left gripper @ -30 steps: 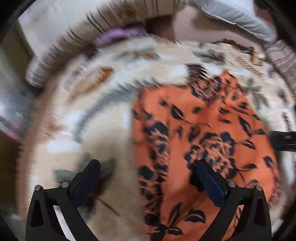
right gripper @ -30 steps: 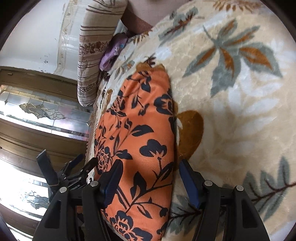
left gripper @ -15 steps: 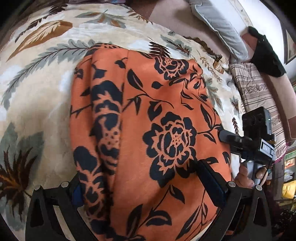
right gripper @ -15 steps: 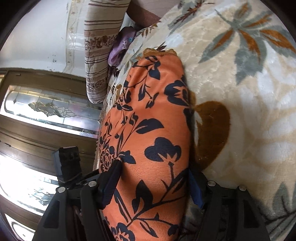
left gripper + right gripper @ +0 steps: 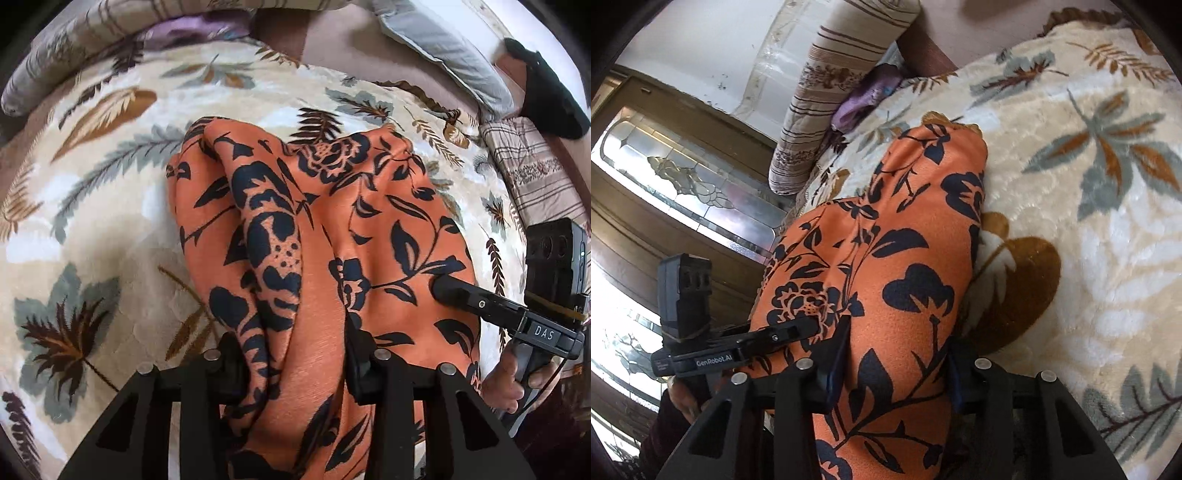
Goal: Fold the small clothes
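An orange garment [image 5: 369, 229] with a dark blue flower print lies on a cream leaf-patterned blanket [image 5: 110, 221]. My left gripper [image 5: 295, 369] points steeply down at the near edge. Its jaws are closing, and a raised ridge of the fabric is bunched tight between the pads. In the right wrist view the same garment [image 5: 905, 240] fills the gap of my right gripper [image 5: 894, 369], whose jaws are also closing and pinching the cloth. Each gripper shows in the other's view, its fingers [image 5: 461, 295] [image 5: 790, 332] against the garment's edge.
A striped pillow [image 5: 831, 92] and a purple cloth [image 5: 864, 99] lie at the blanket's far edge. A grey pillow [image 5: 443, 55], a black item [image 5: 546, 99] and a striped quilt [image 5: 532, 173] sit far right. A wooden cabinet with glass panels [image 5: 683, 166] stands beside the bed.
Both grippers' jaws have narrowed onto the garment. The cloth, flat before, now stands up in folds between the left jaws. The right gripper's view has rolled slightly.
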The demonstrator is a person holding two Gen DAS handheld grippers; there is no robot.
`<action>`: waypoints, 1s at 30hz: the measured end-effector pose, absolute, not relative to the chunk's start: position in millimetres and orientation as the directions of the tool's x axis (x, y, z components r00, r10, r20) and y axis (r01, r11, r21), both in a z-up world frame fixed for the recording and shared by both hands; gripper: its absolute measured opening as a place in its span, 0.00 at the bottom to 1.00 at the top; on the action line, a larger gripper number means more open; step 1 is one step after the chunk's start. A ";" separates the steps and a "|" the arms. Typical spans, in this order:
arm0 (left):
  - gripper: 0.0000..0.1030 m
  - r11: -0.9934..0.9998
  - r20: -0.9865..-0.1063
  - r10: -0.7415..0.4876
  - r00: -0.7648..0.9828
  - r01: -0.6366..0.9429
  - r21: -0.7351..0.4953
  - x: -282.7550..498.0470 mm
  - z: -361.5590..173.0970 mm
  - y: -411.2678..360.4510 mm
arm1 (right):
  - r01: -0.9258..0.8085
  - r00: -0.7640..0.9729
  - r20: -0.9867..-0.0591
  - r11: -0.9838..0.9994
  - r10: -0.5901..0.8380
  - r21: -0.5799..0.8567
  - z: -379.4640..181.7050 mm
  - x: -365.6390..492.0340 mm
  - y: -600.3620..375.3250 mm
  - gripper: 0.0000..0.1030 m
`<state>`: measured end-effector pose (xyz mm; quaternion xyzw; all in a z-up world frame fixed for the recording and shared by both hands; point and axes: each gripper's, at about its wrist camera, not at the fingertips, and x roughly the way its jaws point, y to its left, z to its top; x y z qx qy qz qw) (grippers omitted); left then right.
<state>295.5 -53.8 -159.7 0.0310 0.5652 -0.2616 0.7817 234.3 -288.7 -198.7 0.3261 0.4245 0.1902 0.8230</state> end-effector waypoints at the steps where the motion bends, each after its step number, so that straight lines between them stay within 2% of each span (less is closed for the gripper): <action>1: 0.39 0.861 -0.898 -0.377 0.226 0.443 -0.249 293.5 -156.1 -53.3 | -0.038 0.570 -0.574 0.717 0.588 0.696 -196.8 233.2 -290.0 0.44; 4: 0.40 0.857 -0.890 -0.401 0.218 0.431 -0.281 286.8 -150.1 -53.7 | -0.039 0.588 -0.562 0.714 0.582 0.699 -190.6 225.5 -301.1 0.44; 6: 0.46 0.874 -0.904 -0.381 0.196 0.394 -0.283 288.1 -160.4 -51.7 | -0.019 0.585 -0.552 0.691 0.594 0.722 -190.7 223.4 -310.0 0.44; 7: 0.51 0.885 -0.914 -0.365 0.177 0.370 -0.282 290.4 -168.5 -49.2 | -0.008 0.576 -0.557 0.686 0.598 0.728 -192.8 224.0 -311.6 0.44; 8: 0.61 0.897 -0.922 -0.348 0.170 0.345 -0.275 291.8 -176.6 -44.3 | 0.006 0.565 -0.568 0.686 0.598 0.727 -196.0 224.2 -312.9 0.44; 10: 0.75 0.903 -0.919 -0.360 0.163 0.309 -0.299 296.3 -185.5 -36.1 | 0.041 0.541 -0.602 0.696 0.588 0.717 -204.7 226.3 -313.9 0.44; 12: 0.81 0.901 -0.909 -0.392 0.144 0.258 -0.348 301.0 -191.6 -23.9 | 0.080 0.521 -0.611 0.679 0.596 0.730 -213.2 228.2 -319.1 0.44; 14: 0.86 0.891 -0.897 -0.425 0.124 0.233 -0.390 302.7 -196.6 -16.7 | 0.115 0.505 -0.599 0.639 0.621 0.760 -221.3 230.6 -324.7 0.47; 17: 0.93 0.876 -0.879 -0.459 0.128 0.233 -0.423 300.1 -202.9 -14.4 | 0.156 0.481 -0.597 0.608 0.641 0.778 -230.8 233.8 -327.4 0.57; 19: 0.93 0.873 -0.883 -0.451 0.132 0.269 -0.406 294.8 -205.3 -21.9 | 0.173 0.456 -0.588 0.581 0.669 0.795 -240.3 236.8 -324.0 0.63; 21: 0.93 0.852 -0.877 -0.466 0.116 0.325 -0.410 288.4 -202.6 -34.1 | 0.160 0.465 -0.586 0.587 0.664 0.793 -240.4 238.3 -320.2 0.65; 22: 0.79 0.839 -0.868 -0.484 0.110 0.340 -0.424 285.2 -201.7 -39.9 | 0.150 0.466 -0.585 0.592 0.664 0.792 -239.1 238.2 -318.7 0.65; 23: 0.69 0.844 -0.874 -0.471 0.120 0.350 -0.407 284.1 -200.3 -44.3 | 0.141 0.472 -0.584 0.598 0.660 0.789 -237.9 236.9 -317.7 0.65; 24: 0.65 0.848 -0.879 -0.458 0.135 0.362 -0.386 282.7 -197.7 -47.6 | 0.135 0.480 -0.586 0.605 0.653 0.785 -236.7 236.4 -316.4 0.64; 26: 0.47 0.854 -0.880 -0.444 0.169 0.376 -0.359 280.9 -190.7 -50.9 | 0.122 0.495 -0.602 0.635 0.627 0.762 -231.6 233.3 -315.2 0.55; 28: 0.40 0.861 -0.879 -0.436 0.192 0.375 -0.344 280.0 -183.0 -53.0 | 0.098 0.520 -0.597 0.652 0.611 0.752 -222.9 230.2 -315.1 0.48; 30: 0.38 0.862 -0.880 -0.424 0.215 0.394 -0.319 275.7 -174.1 -57.3 | 0.062 0.552 -0.589 0.675 0.590 0.735 -210.2 226.7 -313.2 0.45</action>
